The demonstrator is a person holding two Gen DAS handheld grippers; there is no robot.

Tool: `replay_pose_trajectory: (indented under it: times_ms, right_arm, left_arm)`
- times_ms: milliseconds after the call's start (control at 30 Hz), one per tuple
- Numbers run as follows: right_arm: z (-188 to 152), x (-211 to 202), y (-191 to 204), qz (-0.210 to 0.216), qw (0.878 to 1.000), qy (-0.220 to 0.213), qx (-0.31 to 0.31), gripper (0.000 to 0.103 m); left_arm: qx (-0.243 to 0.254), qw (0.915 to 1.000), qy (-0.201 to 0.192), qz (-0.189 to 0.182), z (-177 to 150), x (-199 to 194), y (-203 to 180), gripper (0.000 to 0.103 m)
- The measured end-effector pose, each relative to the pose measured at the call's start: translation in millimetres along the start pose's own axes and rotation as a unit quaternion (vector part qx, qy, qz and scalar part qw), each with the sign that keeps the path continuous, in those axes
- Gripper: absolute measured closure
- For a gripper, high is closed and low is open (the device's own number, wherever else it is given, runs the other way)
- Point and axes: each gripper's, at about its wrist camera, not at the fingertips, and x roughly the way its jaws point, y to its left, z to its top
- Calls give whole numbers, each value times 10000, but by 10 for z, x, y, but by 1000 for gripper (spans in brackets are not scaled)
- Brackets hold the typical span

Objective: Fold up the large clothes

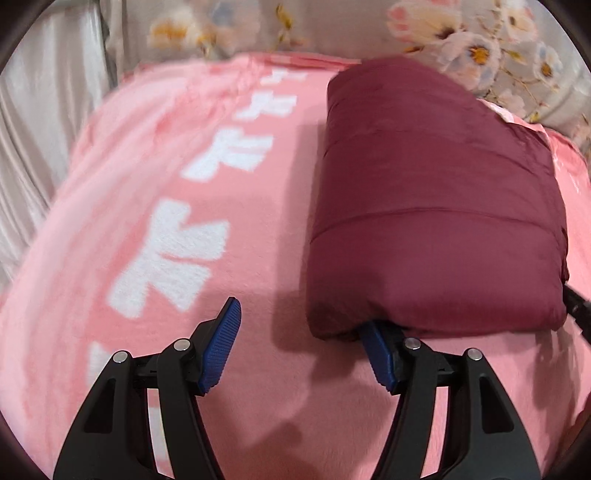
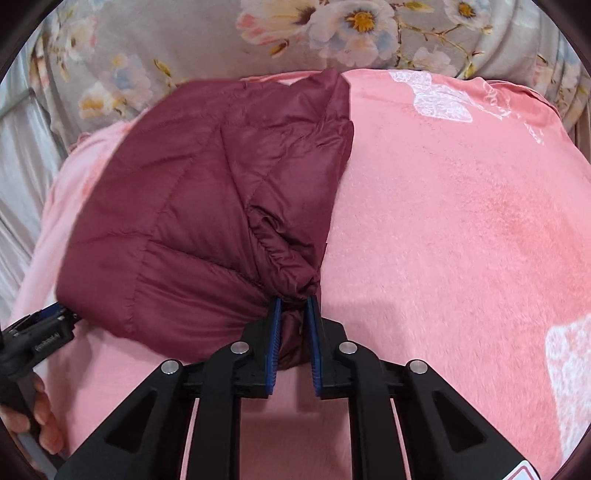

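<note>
- My left gripper [image 1: 299,328]: jaws spread wide. The left blue pad [image 1: 221,343] hangs over bare pink blanket [image 1: 147,221]; the tip of the right pad is tucked under the near edge of the maroon quilted jacket [image 1: 424,206]. Nothing is pinched between the two.
- My right gripper [image 2: 293,306]: jaws nearly together, with a gathered bunch of maroon fabric between the blue pads [image 2: 274,332]. The pads appear to press on it, though the fabric hides the contact line, so I cannot be sure how firmly.
- Maroon quilted jacket [image 2: 192,206]: folded into a thick rectangular bundle, lying flat on the pink blanket [image 2: 461,221]; an elasticated cuff or hem runs down to my right gripper.
- Left gripper as seen from the right wrist view [image 2: 40,332]: at the bundle's near left corner, a hand [image 2: 40,417] on its handle.
- Background: floral bedding [image 2: 332,33] beyond the blanket's far edge; white lettering [image 1: 177,251] on the blanket left of the jacket.
</note>
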Motion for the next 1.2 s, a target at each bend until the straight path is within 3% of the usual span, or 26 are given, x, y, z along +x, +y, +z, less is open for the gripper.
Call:
replay_pose_trajectory:
  times_ms: [133, 300, 367, 467, 533, 800, 1200]
  right_arm:
    - [-21, -218, 52, -217, 9996, -171, -82, 91]
    - [-383, -650, 123, -172, 9982, -488, -291, 82]
    - [-599, -767, 180, -149, 9977, -525, -399, 81]
    - [-861, -887, 264, -292, 9959, -640, -576, 72]
    - [-976, -918, 311, -379, 9950, -660, -652, 68]
    - [-1077, -915, 292, -544, 9957, -583, -481, 62]
    - [-1122, -890, 305, -589, 9958, -572, -401, 62]
  left_arm:
    - [10, 9998, -80, 160, -22, -7, -47, 41]
    - [-8, 9994, -332, 63, -183, -341, -60, 42]
    - [1, 9989, -466, 36, -314, -488, -104, 34]
    - [19, 9979, -636, -75, -536, -650, -207, 20]
    - [48, 9971, -761, -74, -677, -723, -286, 17]
    - [182, 9958, -883, -141, -864, -785, -457, 17]
    - [190, 9939, -1089, -51, -908, -835, -479, 17]
